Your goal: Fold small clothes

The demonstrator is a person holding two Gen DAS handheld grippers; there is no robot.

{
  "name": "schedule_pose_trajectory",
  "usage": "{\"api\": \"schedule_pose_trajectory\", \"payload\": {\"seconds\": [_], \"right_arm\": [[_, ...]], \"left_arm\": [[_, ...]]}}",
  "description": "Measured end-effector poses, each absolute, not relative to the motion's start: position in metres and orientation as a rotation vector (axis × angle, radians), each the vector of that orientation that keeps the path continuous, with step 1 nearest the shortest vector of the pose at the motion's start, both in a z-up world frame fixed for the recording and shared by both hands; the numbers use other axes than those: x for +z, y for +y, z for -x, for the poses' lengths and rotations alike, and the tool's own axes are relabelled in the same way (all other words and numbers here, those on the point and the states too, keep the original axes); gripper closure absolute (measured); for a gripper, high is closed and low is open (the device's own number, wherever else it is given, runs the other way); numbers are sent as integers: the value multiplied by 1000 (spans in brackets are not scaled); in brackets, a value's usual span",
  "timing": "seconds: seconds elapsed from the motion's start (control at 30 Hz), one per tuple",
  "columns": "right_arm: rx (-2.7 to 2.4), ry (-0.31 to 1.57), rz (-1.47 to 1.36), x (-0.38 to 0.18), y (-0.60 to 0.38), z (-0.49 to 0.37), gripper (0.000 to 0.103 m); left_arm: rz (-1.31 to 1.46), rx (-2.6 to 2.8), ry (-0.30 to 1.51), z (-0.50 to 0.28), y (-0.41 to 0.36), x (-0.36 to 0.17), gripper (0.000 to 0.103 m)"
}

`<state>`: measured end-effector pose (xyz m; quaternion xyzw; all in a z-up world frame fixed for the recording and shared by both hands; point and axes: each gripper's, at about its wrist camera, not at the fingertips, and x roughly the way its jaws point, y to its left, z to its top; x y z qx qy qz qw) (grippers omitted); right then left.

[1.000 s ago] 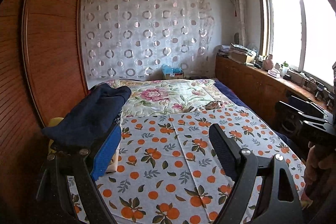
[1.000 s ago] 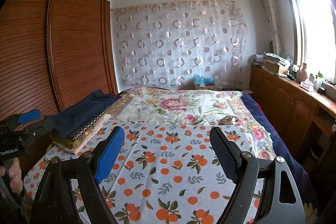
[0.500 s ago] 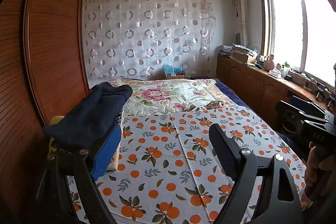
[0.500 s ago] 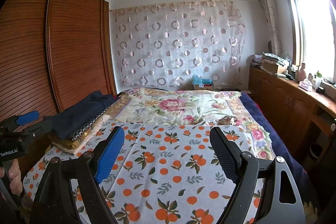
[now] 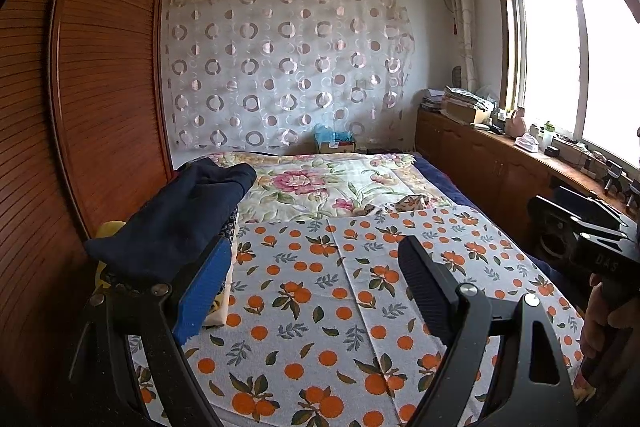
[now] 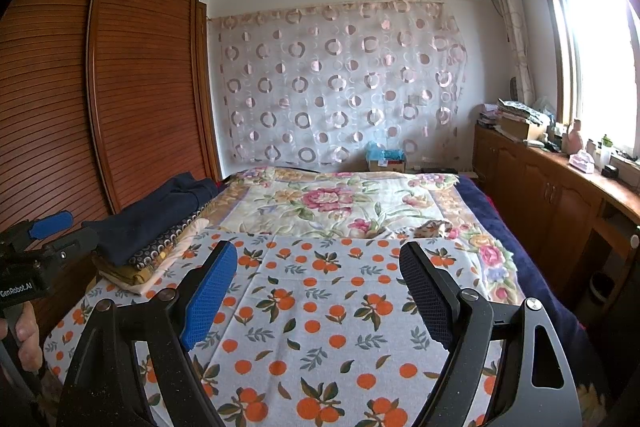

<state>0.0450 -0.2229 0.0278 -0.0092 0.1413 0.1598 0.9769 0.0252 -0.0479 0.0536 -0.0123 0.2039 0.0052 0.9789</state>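
A neat stack of folded clothes [image 6: 148,231] (navy piece on top) lay left of both tongs, left [image 5: 316,291] and right [image 6: 320,291], each spread wide, empty.

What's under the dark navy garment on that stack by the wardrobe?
Under the navy garment lie a dark piece with small pale dots, then a mustard-yellow layer and a cream one. Only their edges show; anything deeper in the stack is covered.
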Motion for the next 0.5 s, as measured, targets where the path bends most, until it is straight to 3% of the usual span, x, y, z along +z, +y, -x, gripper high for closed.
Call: {"api": "schedule_pose_trajectory", "payload": {"seconds": [0.5], "right_arm": [[322,287,23,30,-229,-47,18]], "left_arm": [[24,13,410,-24,-47,53,17]]}}
